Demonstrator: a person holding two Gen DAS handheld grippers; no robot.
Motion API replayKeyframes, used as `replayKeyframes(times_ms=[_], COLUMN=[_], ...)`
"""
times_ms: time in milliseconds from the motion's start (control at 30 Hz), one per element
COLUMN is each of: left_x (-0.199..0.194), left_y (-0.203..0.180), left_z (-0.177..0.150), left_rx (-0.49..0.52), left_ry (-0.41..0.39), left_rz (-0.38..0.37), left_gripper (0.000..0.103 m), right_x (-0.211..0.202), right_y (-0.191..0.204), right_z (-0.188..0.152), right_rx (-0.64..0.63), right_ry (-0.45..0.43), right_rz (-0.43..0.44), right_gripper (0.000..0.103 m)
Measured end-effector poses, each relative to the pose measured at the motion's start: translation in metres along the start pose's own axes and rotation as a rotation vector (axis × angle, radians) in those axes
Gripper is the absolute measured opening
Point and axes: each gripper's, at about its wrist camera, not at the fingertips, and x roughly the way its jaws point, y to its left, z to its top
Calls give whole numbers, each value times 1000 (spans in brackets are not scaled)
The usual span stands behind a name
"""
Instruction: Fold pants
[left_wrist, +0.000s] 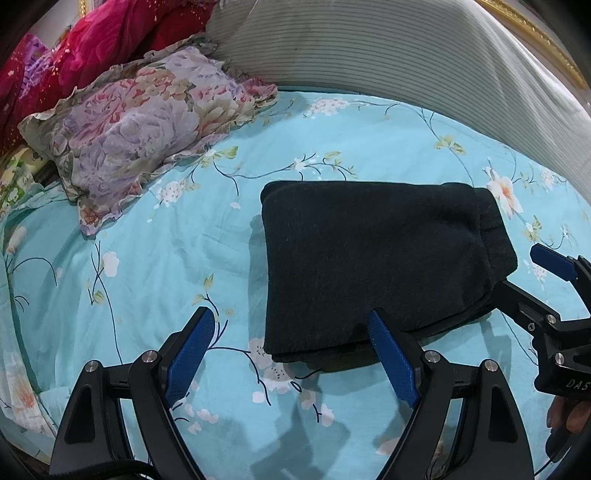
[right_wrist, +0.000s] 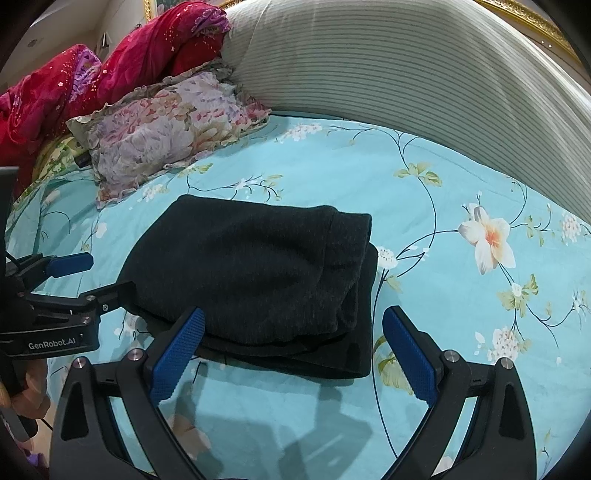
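Pants (left_wrist: 373, 258), dark and folded into a thick square bundle, lying flat on the blue flowery bedsheet (left_wrist: 147, 258). Left gripper (left_wrist: 291, 347) just near the bundle's near left corner, blue fingers (left_wrist: 192, 354) spread wide apart, nothing held. Right gripper (right_wrist: 293, 349) by the near right side of the bundle, fingers also wide apart, nothing between them. Flowery pillow (left_wrist: 140, 125) far off to the left. Red blanket (right_wrist: 92, 74) behind it. Striped grey cushion (right_wrist: 388, 62) along the far edge.

Floral turquoise bedsheet (left_wrist: 332, 140); striped headboard (left_wrist: 369, 40)
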Motion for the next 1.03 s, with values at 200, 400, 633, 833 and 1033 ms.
replayKeyframes(times_ms=[200, 400, 633, 833, 1033], left_x=[0, 2, 4, 7, 7], left_y=[-2, -1, 1, 0, -2], left_z=[3, 10, 18, 20, 20], left_rx=[3, 0, -14, -27, -21], left_ry=[4, 7, 22, 43, 57], left_rz=[-4, -6, -8, -20, -30], left_gripper=[85, 85, 85, 85, 85], right_x=[-1, 0, 0, 1, 3], right_y=[-1, -5, -13, -18, -24], right_z=[4, 6, 7, 8, 7], right_rx=[10, 25, 38, 51, 67], right_ry=[-4, -4, -1, 6, 18], right_rz=[-2, -6, -10, -12, -9], right_gripper=[97, 97, 97, 97, 97])
